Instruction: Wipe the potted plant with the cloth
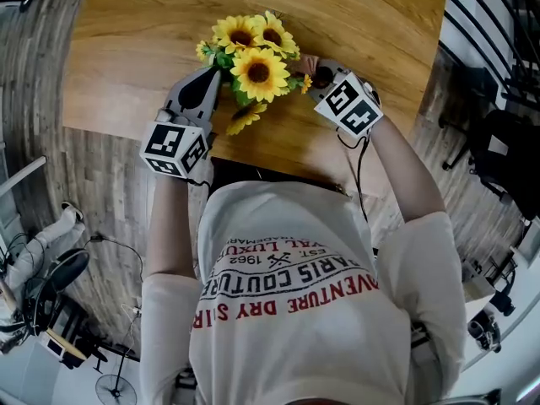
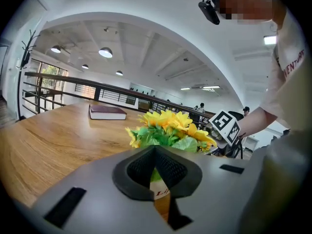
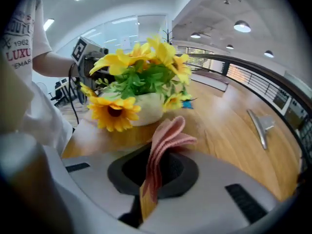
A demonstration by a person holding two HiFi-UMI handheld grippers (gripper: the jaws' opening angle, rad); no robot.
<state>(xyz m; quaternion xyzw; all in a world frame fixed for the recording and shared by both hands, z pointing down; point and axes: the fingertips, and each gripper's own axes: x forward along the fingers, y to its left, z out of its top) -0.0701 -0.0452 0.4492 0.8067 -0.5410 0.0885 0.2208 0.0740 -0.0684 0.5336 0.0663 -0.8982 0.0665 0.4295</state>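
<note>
Wooden table [image 1: 152, 49], warm grain, rounded near edge. On its far side, a closed dark book [image 2: 107, 112], lying flat. Elsewhere on the top, a flat metal piece [image 3: 261, 126] and a small blue scrap [image 3: 188, 105], kind unclear. Beyond the table, a dark railing [image 2: 73, 84] with level bars. Overhead, round lamps [image 2: 106, 52], lit, under a white ceiling. Underfoot, grey plank floor [image 1: 110, 184]. Low at the left of the head view, dark gear [image 1: 55, 310] and a thin cable [image 1: 110, 243] across the planks. Far back, people [image 2: 246, 112], too small to make out.
</note>
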